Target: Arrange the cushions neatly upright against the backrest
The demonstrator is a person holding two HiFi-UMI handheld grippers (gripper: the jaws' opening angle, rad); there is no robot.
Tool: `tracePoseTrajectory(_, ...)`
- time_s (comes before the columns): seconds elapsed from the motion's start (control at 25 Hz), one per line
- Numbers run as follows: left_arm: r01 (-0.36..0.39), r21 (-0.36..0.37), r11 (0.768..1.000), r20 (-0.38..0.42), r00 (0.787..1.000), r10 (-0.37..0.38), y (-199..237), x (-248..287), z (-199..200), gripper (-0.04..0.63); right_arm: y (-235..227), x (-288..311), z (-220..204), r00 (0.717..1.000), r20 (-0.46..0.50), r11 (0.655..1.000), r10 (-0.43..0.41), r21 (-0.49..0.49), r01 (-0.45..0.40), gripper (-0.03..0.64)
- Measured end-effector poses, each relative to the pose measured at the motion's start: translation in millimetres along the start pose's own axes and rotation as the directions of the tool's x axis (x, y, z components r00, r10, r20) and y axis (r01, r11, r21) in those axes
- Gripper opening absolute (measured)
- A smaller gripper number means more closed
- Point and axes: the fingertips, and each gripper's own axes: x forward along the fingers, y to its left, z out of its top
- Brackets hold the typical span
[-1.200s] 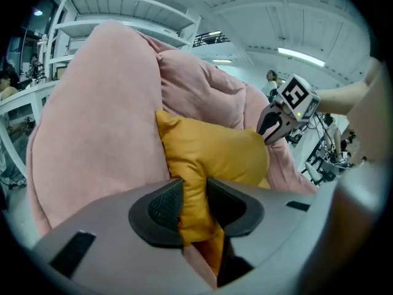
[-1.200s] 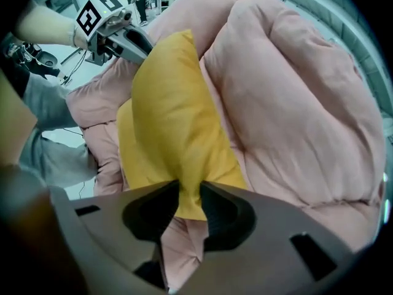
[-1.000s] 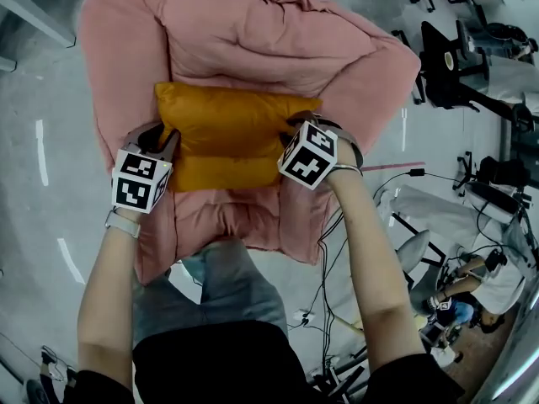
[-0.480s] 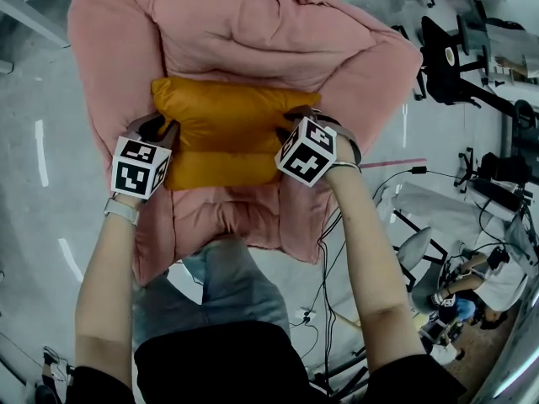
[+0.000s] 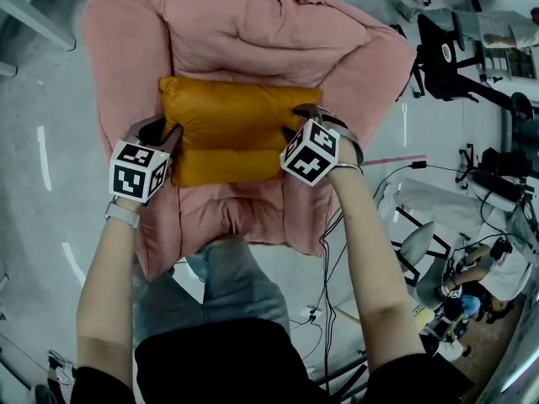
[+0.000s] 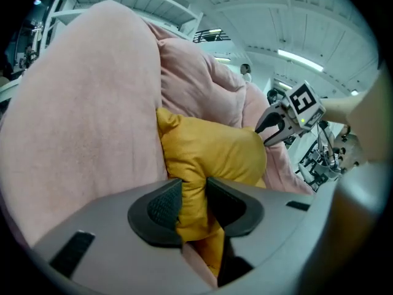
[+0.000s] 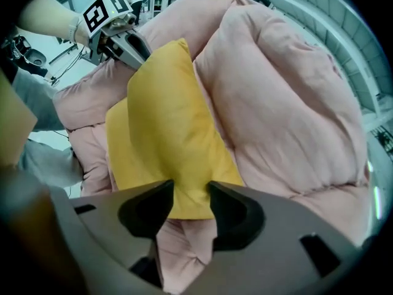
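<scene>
An orange-yellow cushion (image 5: 232, 129) stands on edge on the seat of a pink padded armchair (image 5: 253, 32), leaning on its backrest (image 7: 276, 91). My left gripper (image 5: 158, 135) is at the cushion's left end. In the left gripper view, the gripper (image 6: 193, 198) has a bunched fold of the cushion (image 6: 209, 152) between its pads. My right gripper (image 5: 305, 114) is at the right end. In the right gripper view, the cushion's corner (image 7: 184, 195) sits between the gripper's (image 7: 191, 201) jaws, touching both. Both pairs of jaws have just been opening, with cushion fabric still between them.
Pink armrests (image 5: 118, 82) flank the cushion closely on both sides. Black office chairs (image 5: 450, 57) stand on the grey floor to the right, and cables (image 5: 333, 251) trail beside the armchair. A white table edge (image 5: 34, 15) is at the upper left.
The cushion and both grippers stay almost where they were against the backrest. Only the view has shifted a little.
</scene>
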Motion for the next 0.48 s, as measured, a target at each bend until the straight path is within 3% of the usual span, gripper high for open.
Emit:
tracePoseTrajectory(0.16,0.007,0.019,1.000,-0.029,1.000,-0.006,-1,-17,3,0.140,1,-20,2,0.998,0.017,0.996,-0.064,0.067,0.062,0.233)
tracePoseTrajectory(0.32,0.021,0.117,0.993,-0.037,0.999,-0.016,-8,-37,8,0.140,9,-42,8,0.993,0.046,0.985,-0.106,0.144,0.098,0.235)
tracePoseTrajectory(0.48,0.068,0.159,0.985,-0.010,0.998,-0.067,-23,-56,29,0.140,16,-70,14,0.984,0.072,0.960,-0.160,0.245,0.138,0.235)
